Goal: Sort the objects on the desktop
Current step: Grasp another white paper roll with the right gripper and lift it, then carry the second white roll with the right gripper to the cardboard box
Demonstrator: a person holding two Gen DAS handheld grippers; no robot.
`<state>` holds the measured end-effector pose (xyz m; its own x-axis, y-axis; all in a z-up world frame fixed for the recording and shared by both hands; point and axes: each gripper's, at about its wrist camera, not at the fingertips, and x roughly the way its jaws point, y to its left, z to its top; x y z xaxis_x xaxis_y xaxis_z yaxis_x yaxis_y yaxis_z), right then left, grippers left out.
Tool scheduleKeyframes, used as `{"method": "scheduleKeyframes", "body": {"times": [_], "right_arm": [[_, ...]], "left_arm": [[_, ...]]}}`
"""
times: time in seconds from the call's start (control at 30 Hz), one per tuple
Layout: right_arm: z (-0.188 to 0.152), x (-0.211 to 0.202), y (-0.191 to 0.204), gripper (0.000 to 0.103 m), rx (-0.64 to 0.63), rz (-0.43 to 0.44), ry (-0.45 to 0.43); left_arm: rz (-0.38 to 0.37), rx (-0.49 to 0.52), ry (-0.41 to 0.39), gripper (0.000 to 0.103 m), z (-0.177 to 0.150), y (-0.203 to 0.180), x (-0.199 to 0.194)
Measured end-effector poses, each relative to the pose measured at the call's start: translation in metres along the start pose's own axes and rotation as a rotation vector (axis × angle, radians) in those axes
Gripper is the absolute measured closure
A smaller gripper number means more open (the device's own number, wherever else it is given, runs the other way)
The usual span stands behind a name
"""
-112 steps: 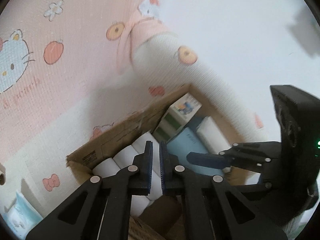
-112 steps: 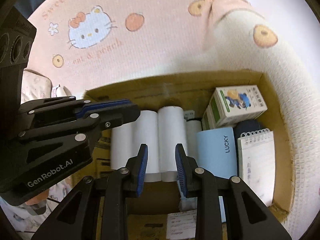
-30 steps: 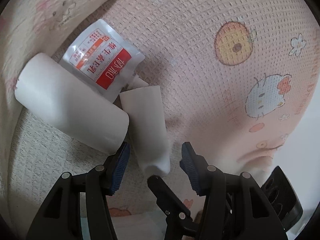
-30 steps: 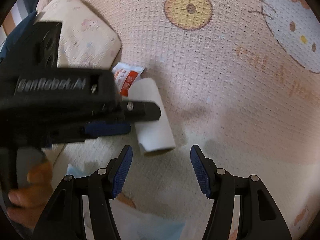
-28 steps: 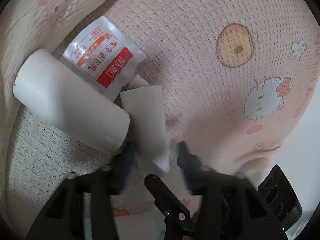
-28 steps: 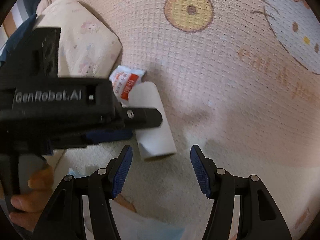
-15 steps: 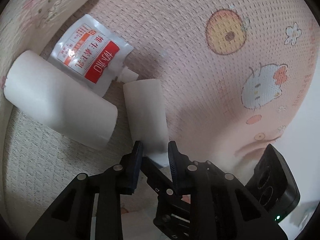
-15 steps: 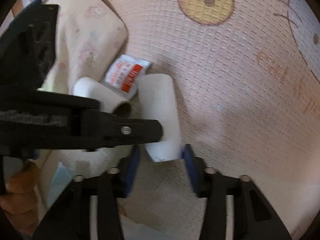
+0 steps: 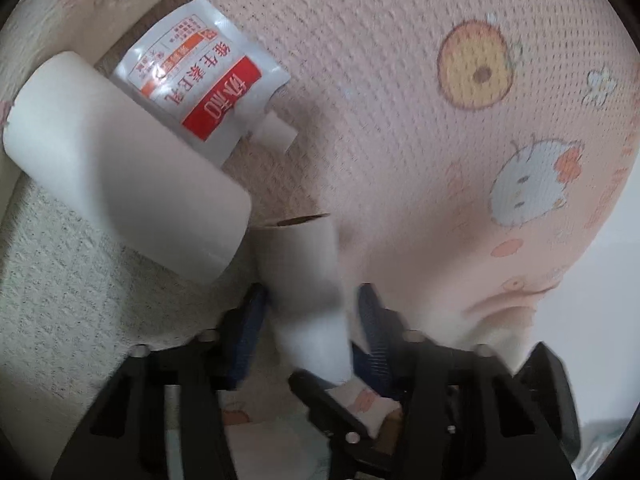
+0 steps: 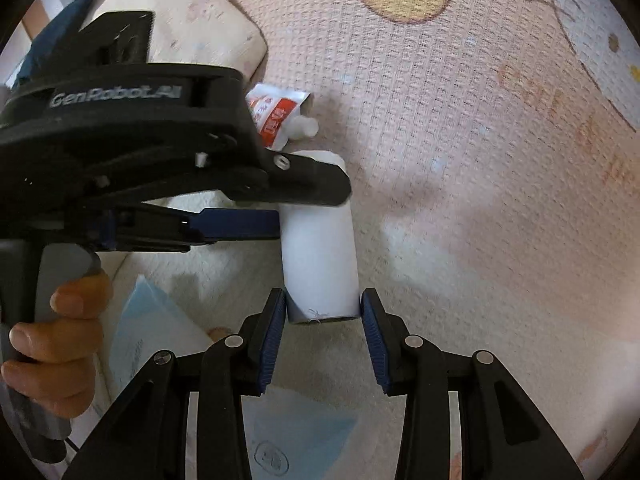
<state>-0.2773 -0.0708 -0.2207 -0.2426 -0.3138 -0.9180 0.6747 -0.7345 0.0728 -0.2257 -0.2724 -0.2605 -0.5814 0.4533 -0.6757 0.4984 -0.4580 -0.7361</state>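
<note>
A small white paper roll (image 10: 320,256) lies on the pink Hello Kitty blanket (image 10: 480,160). My right gripper (image 10: 324,312) has its blue pads on both sides of the roll's near end. My left gripper (image 9: 310,312) straddles the same roll (image 9: 304,280) from the side; its black body (image 10: 132,140) crosses the right wrist view. A larger white roll (image 9: 120,176) lies to the left. A white and red spouted pouch (image 9: 200,92) rests against it and shows too in the right wrist view (image 10: 276,116).
A cream pillow (image 10: 192,24) lies behind the pouch. A light blue packet (image 10: 152,332) lies on the blanket under my right gripper. A bare hand (image 10: 56,344) holds the left gripper's handle.
Both grippers left the cardboard box and came to the blanket. In the last second both closed in around the small roll, and it has tilted up at its near end.
</note>
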Motion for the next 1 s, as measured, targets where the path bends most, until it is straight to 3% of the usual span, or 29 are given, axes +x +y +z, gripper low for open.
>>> {"method": "scheduleKeyframes", "body": {"times": [0.2, 0.43, 0.6, 0.73, 0.77, 0.87, 1.0], "right_arm": [[-0.013, -0.016, -0.005, 0.067, 0.017, -0.016, -0.012], [-0.032, -0.047, -0.007, 0.068, 0.037, -0.067, -0.035], [-0.054, -0.075, -0.011, 0.068, 0.1, -0.075, -0.084], [-0.057, -0.084, -0.01, 0.068, 0.121, -0.098, -0.113], [-0.072, -0.09, -0.015, 0.068, 0.128, -0.098, -0.119], [-0.044, -0.066, 0.007, 0.068, 0.145, -0.096, -0.127], [-0.06, -0.072, 0.016, 0.068, 0.171, -0.089, -0.141]], "left_arm": [[-0.104, -0.039, 0.039, 0.063, -0.005, 0.002, -0.001], [-0.135, 0.119, 0.045, 0.063, -0.025, -0.031, -0.009], [-0.189, 0.173, 0.085, 0.063, -0.046, -0.045, -0.017], [-0.177, 0.236, 0.105, 0.063, -0.062, -0.049, -0.027], [-0.169, 0.248, 0.108, 0.063, -0.065, -0.05, -0.028], [-0.172, 0.258, 0.118, 0.063, -0.074, -0.047, -0.039], [-0.185, 0.261, 0.129, 0.063, -0.084, -0.042, -0.053]]}}
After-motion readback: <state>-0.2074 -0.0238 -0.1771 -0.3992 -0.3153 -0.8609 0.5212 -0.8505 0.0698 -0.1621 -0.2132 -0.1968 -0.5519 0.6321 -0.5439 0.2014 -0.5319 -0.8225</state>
